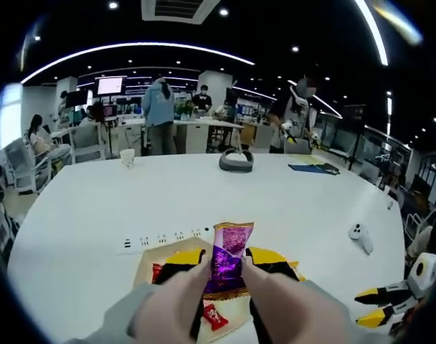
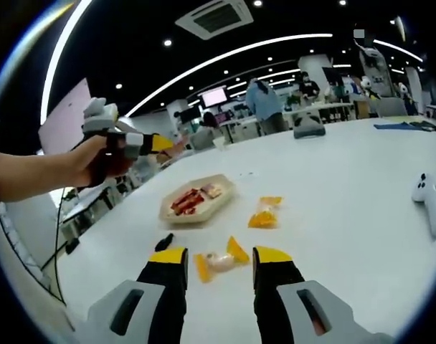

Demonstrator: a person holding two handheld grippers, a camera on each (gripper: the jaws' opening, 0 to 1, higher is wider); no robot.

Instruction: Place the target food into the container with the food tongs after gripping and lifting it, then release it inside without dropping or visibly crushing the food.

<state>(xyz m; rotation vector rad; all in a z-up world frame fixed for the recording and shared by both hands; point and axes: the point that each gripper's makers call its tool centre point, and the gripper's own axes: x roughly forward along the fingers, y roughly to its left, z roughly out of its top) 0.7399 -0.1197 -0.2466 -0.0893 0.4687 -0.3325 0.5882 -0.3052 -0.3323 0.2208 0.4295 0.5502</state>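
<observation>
left gripper (image 1: 225,276) clamped on purple candy packet (image 1: 229,259), held over tray (image 1: 148,264) | right gripper (image 2: 219,264) jaws apart, orange-wrapped candy (image 2: 219,261) on table (image 2: 347,201) between tips | judged light, crinkly, slippery; pinch mid-body gently

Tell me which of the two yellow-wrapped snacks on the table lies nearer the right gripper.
The yellow-wrapped snack lying just ahead of the right gripper, between its open jaws; the other yellow packet sits farther off, beside the tray.
</observation>
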